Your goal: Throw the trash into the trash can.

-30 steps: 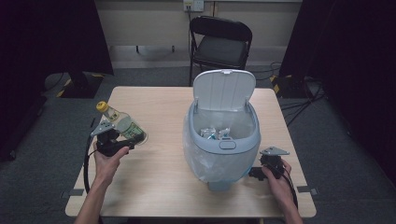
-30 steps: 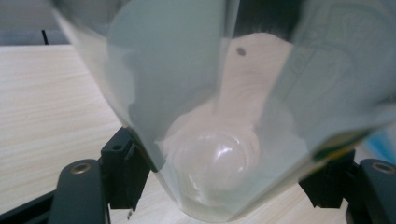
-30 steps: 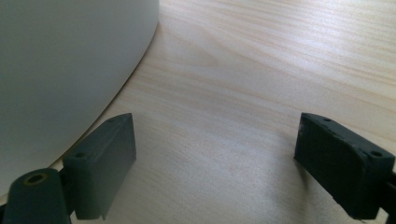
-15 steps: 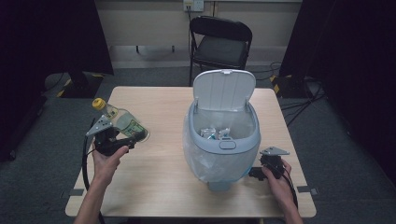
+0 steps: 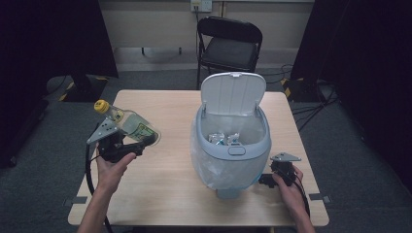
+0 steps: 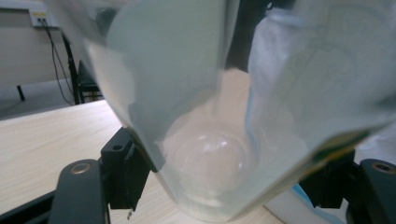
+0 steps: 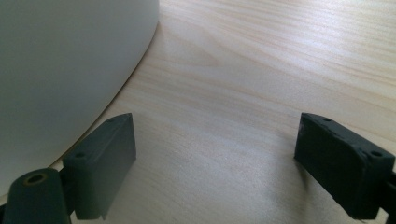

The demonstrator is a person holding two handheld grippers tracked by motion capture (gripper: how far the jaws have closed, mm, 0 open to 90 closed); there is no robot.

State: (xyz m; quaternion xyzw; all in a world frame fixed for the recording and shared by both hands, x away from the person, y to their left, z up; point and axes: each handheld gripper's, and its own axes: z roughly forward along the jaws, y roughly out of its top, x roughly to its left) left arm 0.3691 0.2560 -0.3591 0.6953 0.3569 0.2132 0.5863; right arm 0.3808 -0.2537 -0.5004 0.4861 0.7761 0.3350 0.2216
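My left gripper (image 5: 130, 144) is shut on a clear plastic bottle (image 5: 127, 124) with a yellow cap (image 5: 101, 105), held tilted above the left part of the wooden table (image 5: 165, 194). In the left gripper view the bottle's base (image 6: 210, 158) sits squeezed between the two black jaws. A pale blue bin (image 5: 232, 141) with its lid (image 5: 233, 93) raised stands mid-table, lined with a clear bag and holding crumpled wrappers (image 5: 223, 138). My right gripper (image 7: 215, 163) rests open on the table by the bin's right side (image 7: 60, 70); it also appears in the high view (image 5: 281, 171).
A black folding chair (image 5: 228, 46) stands behind the table's far edge. Cables run over the grey floor at right. Bare wood lies between the bottle and the bin and along the front edge.
My left gripper has lifted the bottle a little and carried it slightly right, toward the bin. The right gripper has stayed put.
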